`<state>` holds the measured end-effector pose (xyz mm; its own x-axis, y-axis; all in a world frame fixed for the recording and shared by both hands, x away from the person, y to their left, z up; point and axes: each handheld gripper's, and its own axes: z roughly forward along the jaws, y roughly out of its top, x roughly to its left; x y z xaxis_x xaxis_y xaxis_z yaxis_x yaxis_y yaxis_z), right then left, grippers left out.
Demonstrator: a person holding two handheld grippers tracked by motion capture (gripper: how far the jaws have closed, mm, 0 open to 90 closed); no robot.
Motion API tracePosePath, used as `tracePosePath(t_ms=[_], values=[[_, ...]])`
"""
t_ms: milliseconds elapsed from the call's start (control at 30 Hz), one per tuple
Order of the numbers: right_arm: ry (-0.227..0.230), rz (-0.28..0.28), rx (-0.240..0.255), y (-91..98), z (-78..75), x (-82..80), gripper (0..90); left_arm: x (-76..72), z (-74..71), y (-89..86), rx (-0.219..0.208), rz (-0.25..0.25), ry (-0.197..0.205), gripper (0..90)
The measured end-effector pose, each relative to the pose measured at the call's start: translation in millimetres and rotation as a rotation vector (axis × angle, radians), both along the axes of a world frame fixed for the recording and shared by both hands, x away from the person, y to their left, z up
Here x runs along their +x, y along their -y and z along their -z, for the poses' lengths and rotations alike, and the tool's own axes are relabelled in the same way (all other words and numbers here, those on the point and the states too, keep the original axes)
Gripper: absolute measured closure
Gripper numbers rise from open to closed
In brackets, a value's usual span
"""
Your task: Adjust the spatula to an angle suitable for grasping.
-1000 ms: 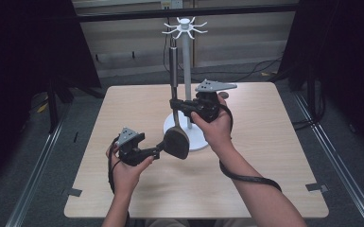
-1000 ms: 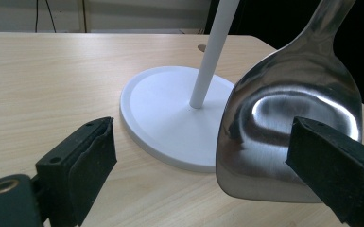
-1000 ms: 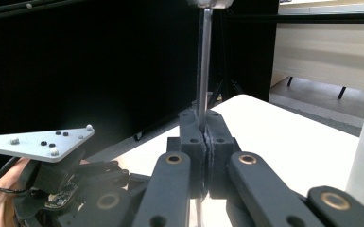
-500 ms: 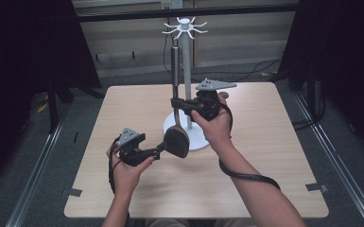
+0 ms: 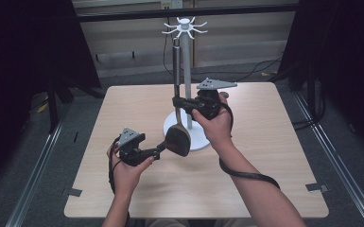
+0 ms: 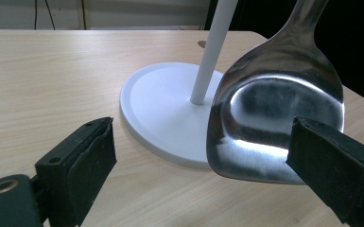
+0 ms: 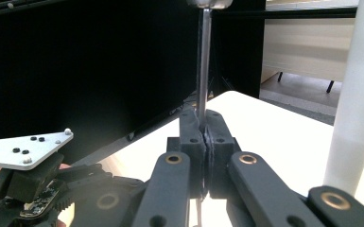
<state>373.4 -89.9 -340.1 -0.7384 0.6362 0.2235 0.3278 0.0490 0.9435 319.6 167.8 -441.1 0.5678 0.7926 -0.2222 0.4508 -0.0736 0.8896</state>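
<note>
A metal spatula [image 5: 177, 138] hangs upright over the table with its shiny head [image 6: 274, 123] low, next to the white stand's base [image 5: 202, 140]. My right gripper [image 5: 176, 101] is shut on the spatula's thin shaft [image 7: 203, 61], its jaws pressed together around it [image 7: 204, 127]. My left gripper [image 5: 160, 150] is held low at the front left and points at the spatula head. Its jaws [image 6: 203, 142] stand wide open, and the right pad [image 6: 331, 165] is close in front of the head's lower edge, without pressing it.
The white stand's pole [image 5: 186, 61] rises from a round base [image 6: 160, 104] at mid table and carries a ring of hooks [image 5: 185, 26] on top. The wooden table [image 5: 264, 156] has bare room all round. Dark curtains and cables lie beyond the far edge.
</note>
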Motion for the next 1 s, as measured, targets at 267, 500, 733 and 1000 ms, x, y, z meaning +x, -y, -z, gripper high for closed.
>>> tracePosePath(t_ms=[267, 500, 733, 1000], values=[[0.005, 0.008, -0.008, -0.2, 0.5, 2.6, 89.1, 0.0, 1.1, 1.1, 0.008, 0.005, -0.001, 8.6], [0.004, 0.020, -0.007, 3.1, 2.0, 6.4, 88.2, 0.2, 1.8, 1.0, 0.010, 0.006, -0.002, 8.5], [0.003, 0.029, -0.004, 6.6, 3.0, 9.2, 87.4, 0.5, 2.4, 1.3, 0.030, 0.016, -0.004, 8.3], [-0.006, 0.043, -0.001, 8.0, 3.5, 13.1, 86.4, 0.8, 3.4, 2.0, 0.031, 0.021, -0.010, 8.2]])
